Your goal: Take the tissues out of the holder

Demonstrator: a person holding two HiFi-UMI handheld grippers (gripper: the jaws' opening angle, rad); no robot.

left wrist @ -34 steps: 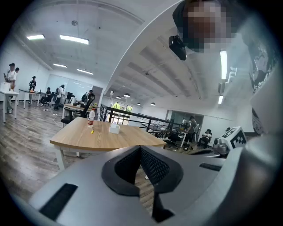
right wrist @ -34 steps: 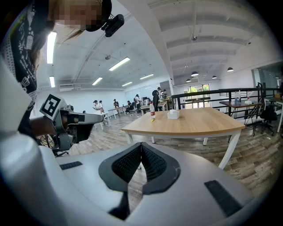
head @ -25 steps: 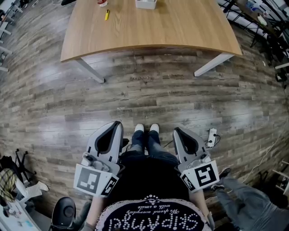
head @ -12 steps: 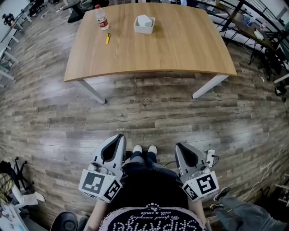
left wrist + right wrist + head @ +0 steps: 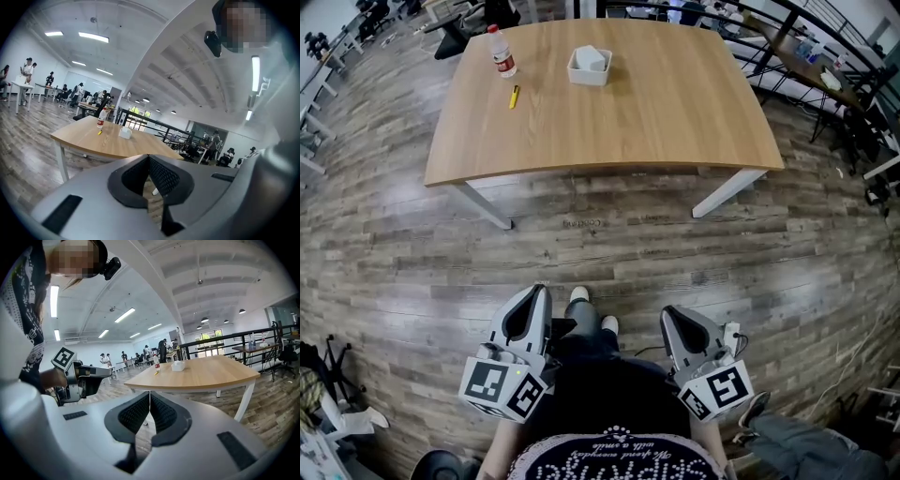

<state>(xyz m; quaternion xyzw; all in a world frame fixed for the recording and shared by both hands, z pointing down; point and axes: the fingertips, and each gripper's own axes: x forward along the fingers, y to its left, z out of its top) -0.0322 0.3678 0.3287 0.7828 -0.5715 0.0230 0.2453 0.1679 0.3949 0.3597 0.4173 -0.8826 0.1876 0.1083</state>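
on table (image 5: 675,112): one holder (image 5: 589,67), one bottle (image 5: 500,52)

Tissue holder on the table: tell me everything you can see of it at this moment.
The tissue holder is a small white square box, open at the top, with low walls; it is too far off to tell its material. White tissues bulge above its rim. It stands upright on the wooden table, toward the far edge, apart from the yellow pen-like item and the red-capped bottle to its left in the head view. Only the table touches it.
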